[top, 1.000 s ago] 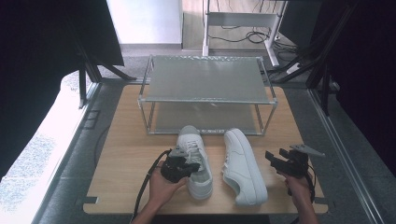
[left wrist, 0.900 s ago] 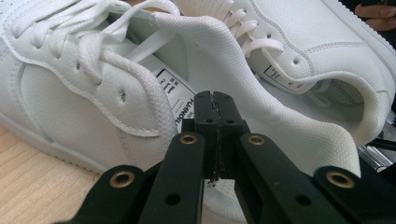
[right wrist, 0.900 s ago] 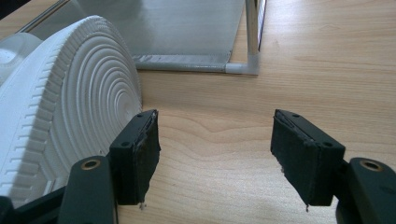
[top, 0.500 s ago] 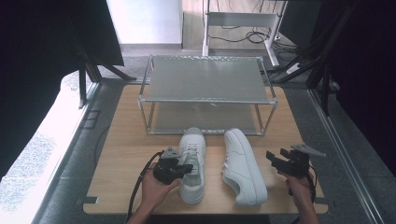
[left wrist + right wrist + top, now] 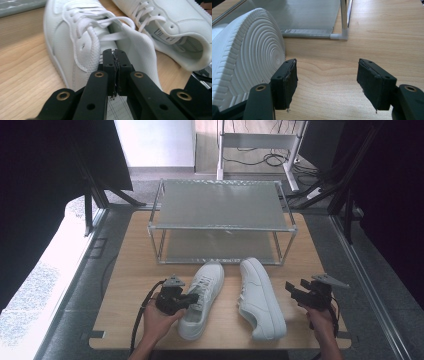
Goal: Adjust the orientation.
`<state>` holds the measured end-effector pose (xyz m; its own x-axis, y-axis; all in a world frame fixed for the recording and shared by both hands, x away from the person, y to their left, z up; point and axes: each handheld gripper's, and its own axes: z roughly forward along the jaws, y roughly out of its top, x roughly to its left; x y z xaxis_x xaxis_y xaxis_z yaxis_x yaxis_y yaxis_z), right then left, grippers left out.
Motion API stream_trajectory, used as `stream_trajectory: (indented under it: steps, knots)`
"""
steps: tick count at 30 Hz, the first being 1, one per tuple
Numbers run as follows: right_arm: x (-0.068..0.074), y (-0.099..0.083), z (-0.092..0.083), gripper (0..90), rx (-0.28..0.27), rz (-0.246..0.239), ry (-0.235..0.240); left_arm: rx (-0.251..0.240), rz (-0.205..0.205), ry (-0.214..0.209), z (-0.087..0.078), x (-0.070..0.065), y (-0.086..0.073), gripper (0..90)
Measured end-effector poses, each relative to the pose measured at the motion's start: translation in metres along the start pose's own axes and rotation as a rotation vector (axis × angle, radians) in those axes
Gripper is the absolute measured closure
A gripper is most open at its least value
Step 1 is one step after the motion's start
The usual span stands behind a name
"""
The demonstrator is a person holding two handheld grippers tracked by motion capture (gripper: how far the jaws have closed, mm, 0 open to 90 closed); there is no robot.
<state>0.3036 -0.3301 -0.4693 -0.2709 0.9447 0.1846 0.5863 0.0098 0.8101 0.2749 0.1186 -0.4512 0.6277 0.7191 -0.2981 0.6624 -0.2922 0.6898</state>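
On the table before the rack [image 5: 222, 215], your left gripper [image 5: 114, 72] is clamped on the upright left shoe [image 5: 202, 297]: lift slowly, keeping it level. The right shoe [image 5: 260, 297] lies on its side just left of your right gripper [image 5: 327, 83], jaws apart; square them to its sole.

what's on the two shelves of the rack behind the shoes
Nothing sits on the top shelf of the rack. The lower shelf looks bare where it shows through the frame, but its back part is covered by the top shelf, so I can't tell there.
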Motion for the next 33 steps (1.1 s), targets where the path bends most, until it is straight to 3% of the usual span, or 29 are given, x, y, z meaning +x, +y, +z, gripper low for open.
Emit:
stream_trajectory:
  steps: [2, 9, 13, 15, 18, 24, 33]
  knots:
    - [0.0, 0.0, -0.001, 33.3, -0.002, -0.004, 0.001, -0.003, -0.008, 0.0, -0.002, 0.002, 0.0, 87.4]
    - [0.001, 0.0, 0.001, 33.2, 0.002, -0.009, 0.002, -0.026, -0.01, -0.051, -0.006, -0.002, 0.004, 68.8]
    - [0.0, 0.0, 0.0, 33.2, -0.003, -0.003, 0.0, -0.012, -0.005, -0.122, -0.017, -0.001, 0.009, 58.1]
    - [0.0, 0.0, 0.0, 33.2, -0.004, -0.005, 0.001, -0.023, 0.002, -0.127, -0.021, -0.002, 0.011, 53.7]
    - [0.0, 0.001, -0.001, 33.2, -0.001, -0.005, 0.002, -0.089, 0.036, -0.069, -0.036, -0.006, 0.014, 45.9]
    - [0.002, 0.0, 0.002, 33.2, 0.003, -0.013, 0.001, -0.189, 0.047, -0.054, -0.055, 0.0, 0.015, 32.4]
    - [0.002, 0.0, 0.001, 33.8, 0.002, -0.014, 0.005, -0.202, 0.036, -0.015, -0.063, 0.014, 0.012, 32.0]
